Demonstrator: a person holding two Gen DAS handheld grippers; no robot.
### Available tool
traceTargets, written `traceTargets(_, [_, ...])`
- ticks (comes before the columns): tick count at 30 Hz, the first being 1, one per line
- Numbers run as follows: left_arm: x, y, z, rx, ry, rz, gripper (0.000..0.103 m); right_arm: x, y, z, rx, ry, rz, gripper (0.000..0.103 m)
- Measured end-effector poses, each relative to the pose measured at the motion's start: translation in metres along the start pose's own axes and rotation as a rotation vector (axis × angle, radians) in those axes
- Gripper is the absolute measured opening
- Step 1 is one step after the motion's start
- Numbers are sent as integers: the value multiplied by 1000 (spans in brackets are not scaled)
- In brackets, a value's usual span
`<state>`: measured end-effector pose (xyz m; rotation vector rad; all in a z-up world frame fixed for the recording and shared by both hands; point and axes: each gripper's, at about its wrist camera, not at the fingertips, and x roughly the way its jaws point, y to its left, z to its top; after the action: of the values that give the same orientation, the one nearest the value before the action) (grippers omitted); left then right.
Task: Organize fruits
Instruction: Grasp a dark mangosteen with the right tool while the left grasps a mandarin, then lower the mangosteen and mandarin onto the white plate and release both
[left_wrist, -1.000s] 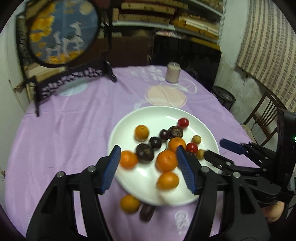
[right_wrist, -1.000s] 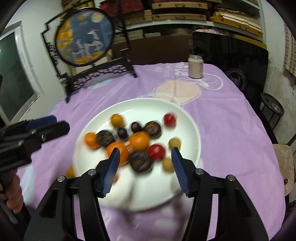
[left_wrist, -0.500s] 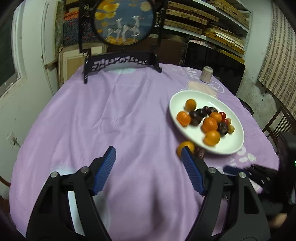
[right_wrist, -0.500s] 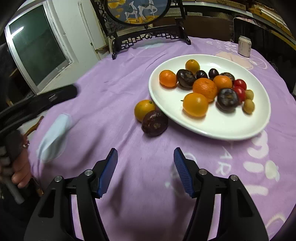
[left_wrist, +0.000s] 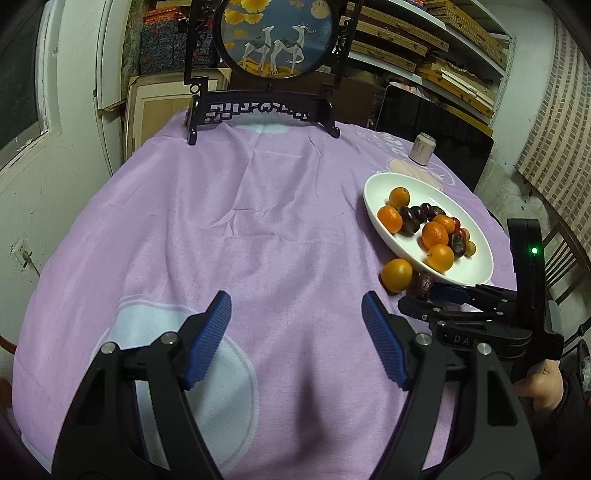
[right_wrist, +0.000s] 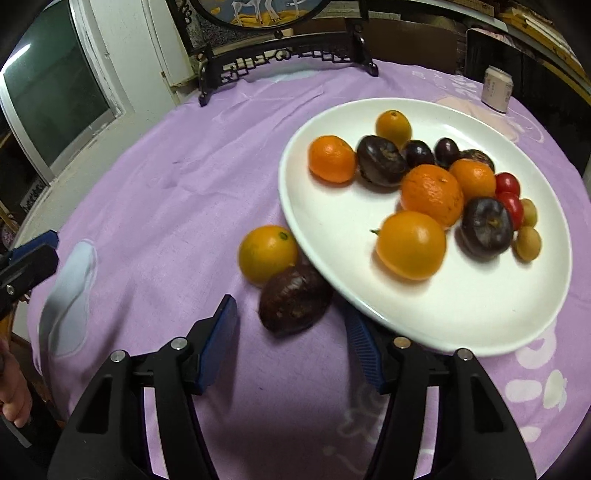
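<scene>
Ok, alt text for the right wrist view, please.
The open right gripper sits low over a purple tablecloth, jaws flanking a dark fruit beside an orange. Both lie against a white plate of mixed fruit.

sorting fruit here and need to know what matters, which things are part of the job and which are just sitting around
Part of the job:
white plate of mixed fruit
loose orange on the cloth beside the plate
loose dark fruit next to it
right gripper, open, near the dark fruit
left gripper, open

Just lying about:
deer screen
can
purple tablecloth
</scene>
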<state>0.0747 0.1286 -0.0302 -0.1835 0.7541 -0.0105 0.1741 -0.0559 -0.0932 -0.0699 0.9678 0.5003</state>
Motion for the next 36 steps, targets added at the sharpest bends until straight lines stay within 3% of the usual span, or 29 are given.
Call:
traceTargets(3, [2,-5,0,4,10,-6,75,6,9,0,-68,-8,-54,36])
traceTargets(11, [15,-40,5,101,49,-22,75,-30,5,-21,-41,-20,31,35])
traceTargets(15, [40,-76,12,192,88,-56,75,-51,-15,-41,-5,-17,15,35])
traceTargets(19, [75,-109,17,268,135,-38,74,-69,-45,-60,70,-22,-1,35])
traceTargets(22, [95,-121,17,304,161,-28,65,-80,-64,-70,124,-29,-2,35])
traceTargets(24, [110,-125,16,312,194,-25,52,-85,-72,-73,147,-35,-4,35])
traceTargets(28, [130,-125,15,309,233,-5,46,-92,-81,-74,176,-52,1,35])
traceTargets(29, [135,-123,14,306,243,4,38,-92,-81,-74,177,-54,7,35])
traceTargets(36, [115,-110,13,246,218,-39,36,-93,-71,-70,156,-55,27,35])
